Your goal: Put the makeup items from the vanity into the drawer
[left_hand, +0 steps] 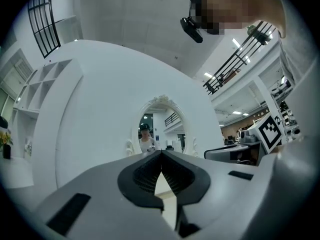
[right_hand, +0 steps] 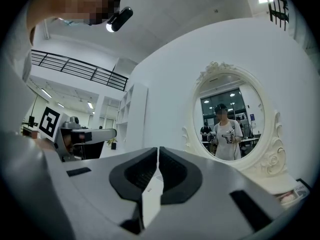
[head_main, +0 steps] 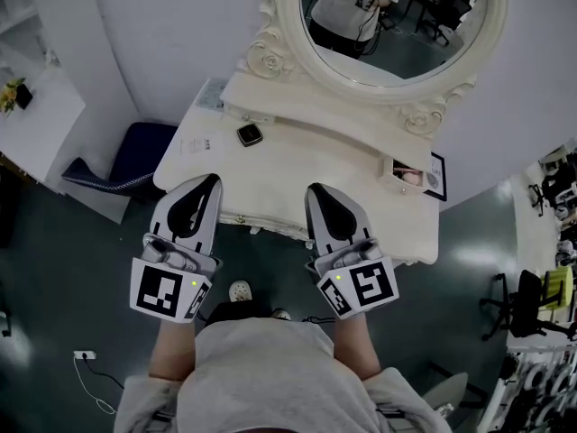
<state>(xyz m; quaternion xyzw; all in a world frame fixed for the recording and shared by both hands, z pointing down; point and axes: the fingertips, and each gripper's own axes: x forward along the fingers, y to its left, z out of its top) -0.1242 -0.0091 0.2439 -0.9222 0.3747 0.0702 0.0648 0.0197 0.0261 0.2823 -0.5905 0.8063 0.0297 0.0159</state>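
nothing of the task looked done yet. the makeup items all lay on the vanity's worktop [head_main: 306, 174]: a small dark compact [head_main: 250, 134] near the back left, a pale card [head_main: 200, 144] just left of it, and at the right end a little open box [head_main: 406, 174] with something pink inside, beside a dark framed panel [head_main: 438, 177]. the drawer front [head_main: 270, 226] under the near edge seemed closed, though it was seen steeply from above and was hard to read. so opening the drawer and every pick were left to do.

the left hand-held gripper [head_main: 213, 180] hung over the near left part of the worktop with its jaws together and nothing between them. the right hand-held gripper [head_main: 314, 189] was likewise closed and empty, over the near middle. both were well apart from the items.

an oval mirror [head_main: 397, 16] in a carved frame stood at the back. a dark blue chair [head_main: 135, 161] sat off the left end, clear of the drawer. nothing blocked the items, but the person stood right against the front, where the drawer would likely need room.
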